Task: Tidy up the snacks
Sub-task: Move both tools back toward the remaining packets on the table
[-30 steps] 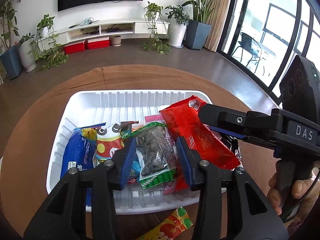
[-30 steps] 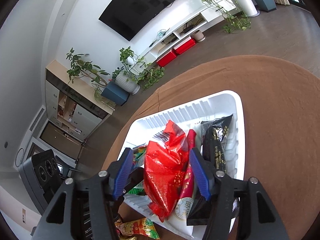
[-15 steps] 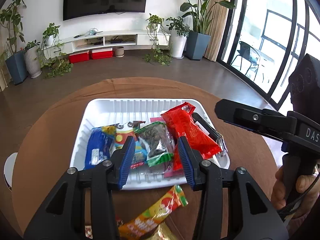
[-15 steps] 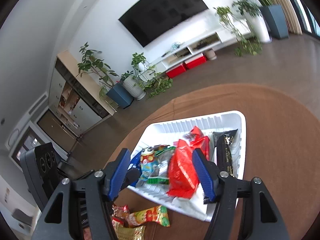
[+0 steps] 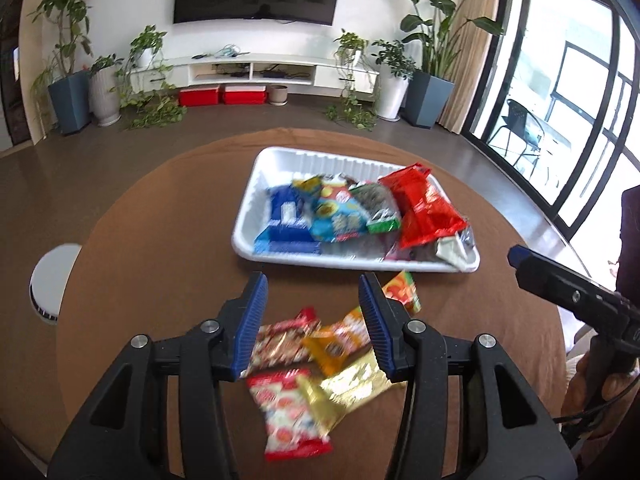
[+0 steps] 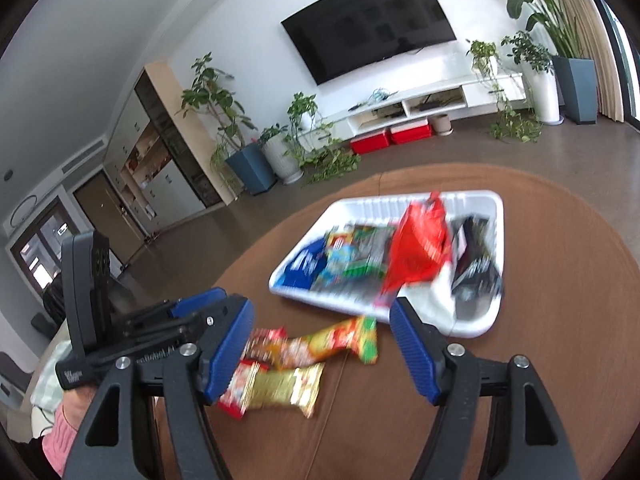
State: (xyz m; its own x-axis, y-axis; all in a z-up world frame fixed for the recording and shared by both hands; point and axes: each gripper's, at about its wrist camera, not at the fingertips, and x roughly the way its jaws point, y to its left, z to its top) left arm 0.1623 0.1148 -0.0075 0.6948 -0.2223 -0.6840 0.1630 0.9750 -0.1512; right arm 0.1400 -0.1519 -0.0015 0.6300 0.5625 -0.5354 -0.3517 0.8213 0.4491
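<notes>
Here the left gripper (image 5: 313, 320) hangs with its ribbed blue pads spread wide, holding nothing, above a loose cluster of crinkly foil packets on the brown round table (image 5: 160, 240): a red-and-white packet (image 5: 290, 412), a gold packet (image 5: 352, 388) and an orange packet (image 5: 344, 336). Beyond them sits the white ribbed plastic tray (image 5: 276, 160), piled with a blue bag (image 5: 286, 216), a glossy red bag (image 5: 426, 208) and others. The right gripper (image 6: 320, 344) is likewise wide apart and empty, over the same loose packets.
</notes>
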